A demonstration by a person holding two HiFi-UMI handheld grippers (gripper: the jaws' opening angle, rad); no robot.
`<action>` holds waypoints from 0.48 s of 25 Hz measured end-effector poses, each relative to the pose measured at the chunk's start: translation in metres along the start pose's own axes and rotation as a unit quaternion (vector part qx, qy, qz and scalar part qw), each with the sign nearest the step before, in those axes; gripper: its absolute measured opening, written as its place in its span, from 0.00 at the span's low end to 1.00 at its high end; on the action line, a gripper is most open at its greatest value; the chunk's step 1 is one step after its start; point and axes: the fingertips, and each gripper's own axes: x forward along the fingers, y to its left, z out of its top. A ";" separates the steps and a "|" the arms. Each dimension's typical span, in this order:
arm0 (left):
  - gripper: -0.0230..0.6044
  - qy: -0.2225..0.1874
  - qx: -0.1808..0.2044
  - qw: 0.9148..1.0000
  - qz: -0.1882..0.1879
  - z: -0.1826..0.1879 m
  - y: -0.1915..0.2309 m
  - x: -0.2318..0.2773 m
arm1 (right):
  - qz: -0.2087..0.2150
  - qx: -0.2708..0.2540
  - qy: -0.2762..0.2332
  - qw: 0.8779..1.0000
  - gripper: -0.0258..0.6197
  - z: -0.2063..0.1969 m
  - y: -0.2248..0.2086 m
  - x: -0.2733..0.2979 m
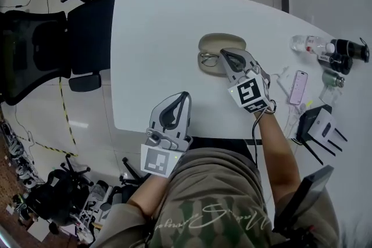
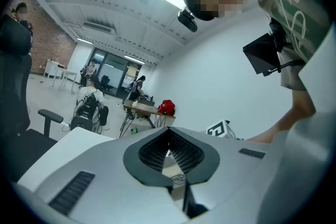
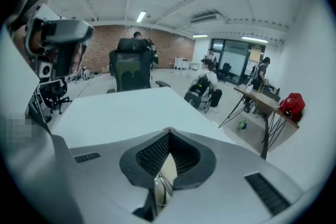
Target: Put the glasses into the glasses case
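Observation:
An open beige glasses case (image 1: 221, 42) lies on the white table (image 1: 157, 38). The thin-framed glasses (image 1: 209, 59) rest over its near half. My right gripper (image 1: 223, 54) reaches in from the right, its jaws closed, and its tips meet the right end of the glasses. Between the jaws in the right gripper view I see a lens (image 3: 160, 188) and the beige case (image 3: 168, 169). My left gripper (image 1: 185, 94) hovers shut and empty at the table's near edge, well short of the case. Its own view shows the glasses (image 2: 178, 178) small and far ahead.
A pink phone (image 1: 298, 86), a clear bottle (image 1: 307, 43), dark cylinders (image 1: 343, 55) and a white router with antennas (image 1: 318, 125) crowd the table's right end. A black office chair (image 1: 52, 46) stands off the left edge.

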 end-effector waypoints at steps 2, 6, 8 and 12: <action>0.05 -0.010 -0.005 1.000 -0.003 0.006 0.003 0.007 | -0.013 0.005 -0.043 0.999 0.06 0.016 -0.001 -0.015; 0.05 -0.030 0.002 0.999 -0.021 0.018 -0.002 0.017 | -0.039 0.058 -0.088 0.994 0.06 0.034 0.003 -0.040; 0.05 -0.034 0.012 0.999 -0.029 0.019 -0.006 0.022 | -0.057 0.087 -0.110 0.988 0.06 0.040 0.003 -0.052; 0.05 -0.049 0.038 0.998 -0.024 0.026 -0.012 0.032 | -0.100 0.123 -0.160 0.974 0.06 0.047 -0.001 -0.078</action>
